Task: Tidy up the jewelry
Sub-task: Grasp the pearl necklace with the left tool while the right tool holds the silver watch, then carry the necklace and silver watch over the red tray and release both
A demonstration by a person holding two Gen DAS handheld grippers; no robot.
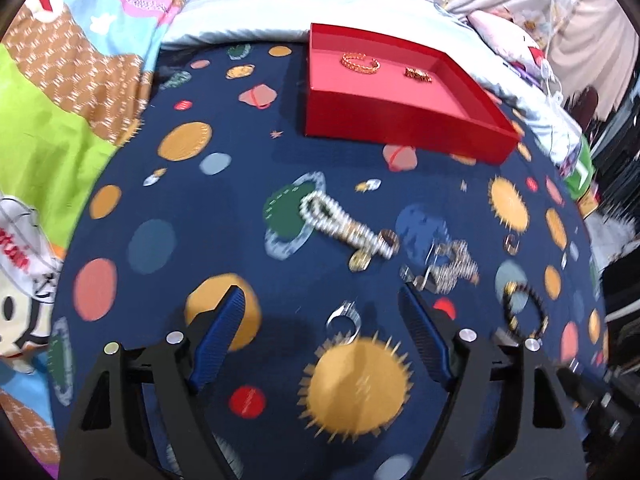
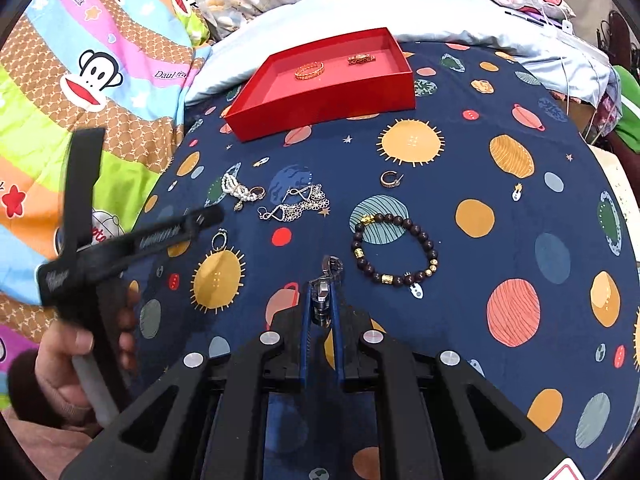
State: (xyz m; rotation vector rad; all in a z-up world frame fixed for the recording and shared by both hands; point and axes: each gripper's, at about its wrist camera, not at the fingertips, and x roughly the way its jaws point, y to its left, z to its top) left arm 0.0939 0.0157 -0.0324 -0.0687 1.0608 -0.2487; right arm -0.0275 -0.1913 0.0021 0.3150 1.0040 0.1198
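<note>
My left gripper (image 1: pixel 320 294) hangs open over the navy planet-print cloth (image 1: pixel 224 208), and a silver ring (image 1: pixel 344 320) lies loose on the cloth between its blue pads (image 1: pixel 224 332). Beyond lie a pearl bracelet (image 1: pixel 340 220), silver chain earrings (image 1: pixel 448 264), a small hoop earring (image 1: pixel 512 242) and a dark bead bracelet (image 1: pixel 524 312). The red tray (image 1: pixel 400 124) at the back holds a gold bangle (image 1: pixel 360 63) and a second gold piece (image 1: pixel 418 74). My right gripper (image 2: pixel 322 280) is shut on a small silver metal piece (image 2: pixel 329 266), held above the cloth beside the bead bracelet (image 2: pixel 394 248).
In the right wrist view a hand (image 2: pixel 72 356) holds the left gripper, one of its fingers (image 2: pixel 168 232) reaching toward the ring (image 2: pixel 219 238). Colourful monkey-print bedding (image 2: pixel 100 80) lies left of the cloth, and a pale pillow (image 2: pixel 320 4) sits behind the red tray (image 2: pixel 320 100).
</note>
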